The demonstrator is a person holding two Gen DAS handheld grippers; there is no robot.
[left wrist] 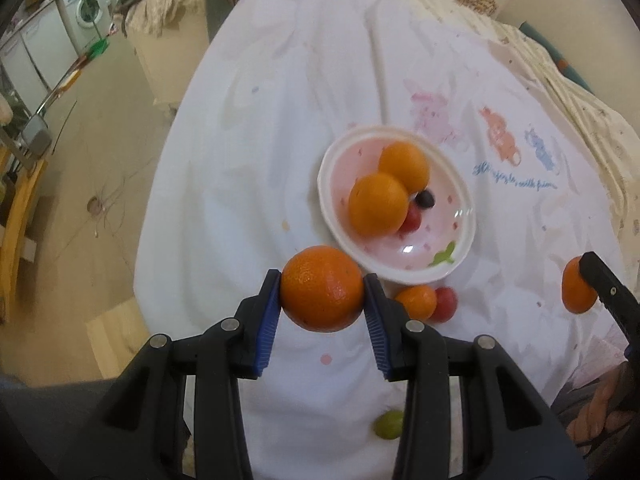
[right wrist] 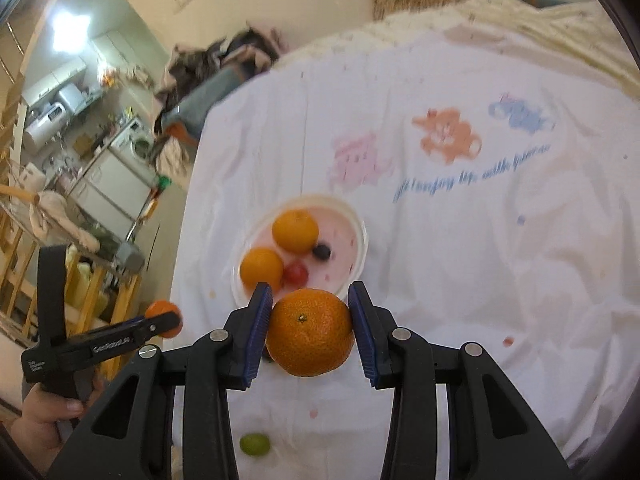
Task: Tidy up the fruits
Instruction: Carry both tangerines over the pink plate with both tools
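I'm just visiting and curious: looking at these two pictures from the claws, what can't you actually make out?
- Blue writing on the cloth: right view, blurred; unreadable.
- Small orange fruit and red fruit below the bowl: left view only; the held orange hides them in the right view.
- Green grape: left view, partly behind the left claw.
- Right claw's orange: left view, partly covered by the right claw.
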